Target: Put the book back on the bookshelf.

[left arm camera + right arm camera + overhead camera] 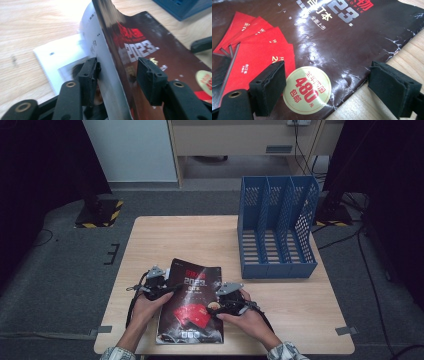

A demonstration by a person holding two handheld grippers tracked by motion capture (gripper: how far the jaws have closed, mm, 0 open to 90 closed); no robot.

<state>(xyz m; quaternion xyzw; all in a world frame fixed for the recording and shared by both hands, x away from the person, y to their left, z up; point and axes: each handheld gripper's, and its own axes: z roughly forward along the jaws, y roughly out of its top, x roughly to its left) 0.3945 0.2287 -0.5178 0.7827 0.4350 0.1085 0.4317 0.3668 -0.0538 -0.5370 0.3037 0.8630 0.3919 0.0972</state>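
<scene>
Magazine (192, 302): flat, long axis toward the person.
Left gripper (117, 72): jaws apart, straddling the lifted cover edge.
Right gripper (325, 87): jaws apart over the right edge.

Magazine (192, 302): glossy, dark brown-black cover with red fanned cards, white "2023" lettering and a round cream sticker (307, 88) reading "480" in red. It lies on the surface (280, 305) near the front edge, just left of centre, spine side to the left, slightly skewed. Cover creased and scuffed along its right edge. The cover's left edge is lifted and curled upward, exposing white inner pages (62, 57) that lie flat beneath. The right part of the cover rests flat.
</scene>
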